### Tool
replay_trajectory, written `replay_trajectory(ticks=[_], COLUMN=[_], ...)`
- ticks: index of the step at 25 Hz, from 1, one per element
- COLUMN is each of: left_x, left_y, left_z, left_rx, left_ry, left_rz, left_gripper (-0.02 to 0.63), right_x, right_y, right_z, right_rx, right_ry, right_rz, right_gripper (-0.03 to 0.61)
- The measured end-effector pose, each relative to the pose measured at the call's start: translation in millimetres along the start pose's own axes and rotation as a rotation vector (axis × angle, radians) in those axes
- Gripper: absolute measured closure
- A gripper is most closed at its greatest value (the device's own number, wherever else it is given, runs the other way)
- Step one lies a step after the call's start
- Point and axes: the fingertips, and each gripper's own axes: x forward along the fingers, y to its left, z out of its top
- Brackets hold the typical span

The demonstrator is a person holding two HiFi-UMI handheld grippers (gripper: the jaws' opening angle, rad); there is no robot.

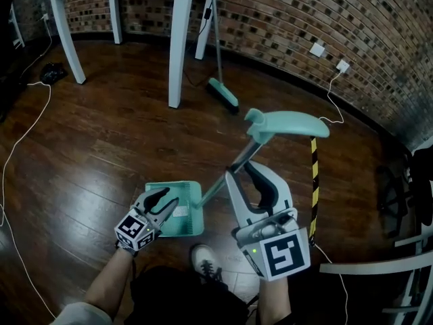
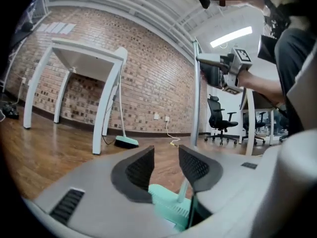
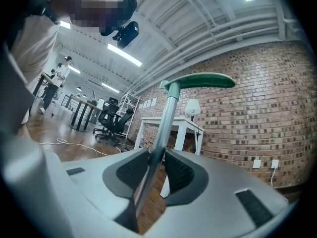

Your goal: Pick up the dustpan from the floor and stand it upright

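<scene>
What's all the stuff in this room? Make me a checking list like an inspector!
Surface: dark glossy wooden floor.
Job's things: mint-green plastic dustpan, pan on the floor, its long metal handle tilted up.
Clutter: mint-green broom standing by the wall; black-and-yellow striped post.
Grippers: left gripper open over the pan; right gripper shut on the handle.
Cables: white cable on the floor.
Surroundings: brick wall, white table.

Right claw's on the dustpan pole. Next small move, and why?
Probably keep the right claw clamped on the pole and tip the handle up toward vertical: the pole leans, the pan seems to sit on the floor, and the left claw hangs open, off it.
</scene>
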Motion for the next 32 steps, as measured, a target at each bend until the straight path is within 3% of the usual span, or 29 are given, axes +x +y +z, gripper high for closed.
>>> replay_trajectory(ticks=[4, 7, 11, 14, 17, 20, 24, 28, 32], left_x=[-16.8, -20.9, -19.4, -12.3, -14.6, -23.7, -43.7, -68.0, -99.0], left_y=[19.5, 17.0, 0.2, -18.4, -38.8, -46.5, -45.5, -50.1, -83.7], left_z=[53.1, 87.9, 124.5, 156.9, 201.6, 266.3, 364.4, 469.2, 579.8], left_rx=[0.023, 0.099, 0.199, 0.269, 0.258, 0.229, 0.237, 0.25, 0.249], left_ry=[-0.108, -0.14, -0.145, -0.143, -0.132, -0.125, -0.158, -0.145, -0.143], left_rz=[0.035, 0.04, 0.007, -0.03, -0.049, -0.04, 0.014, 0.041, 0.027], left_gripper=[0.557, 0.603, 0.611, 0.611, 0.611, 0.609, 0.611, 0.618, 0.617], right_x=[-8.4, -18.9, -28.5, -36.6, -51.4, -57.0, -56.2, -35.3, -38.4], right_y=[-6.1, -16.2, -28.9, -46.7, -63.6, -81.8, -115.3, -134.5, -156.0], right_z=[-1.9, -1.3, 3.9, 6.3, 23.0, 72.8, 153.3, 261.4, 381.9], right_rx=[0.051, 0.109, 0.109, 0.191, 0.201, 0.185, 0.184, 0.165, 0.259], right_ry=[0.004, -0.006, 0.004, 0.019, 0.063, 0.074, 0.081, 0.021, -0.066], right_rz=[-0.022, -0.046, -0.057, -0.072, -0.111, -0.114, -0.114, -0.054, -0.03], right_gripper=[0.463, 0.463, 0.465, 0.515, 0.52, 0.531, 0.6, 0.6, 0.6])
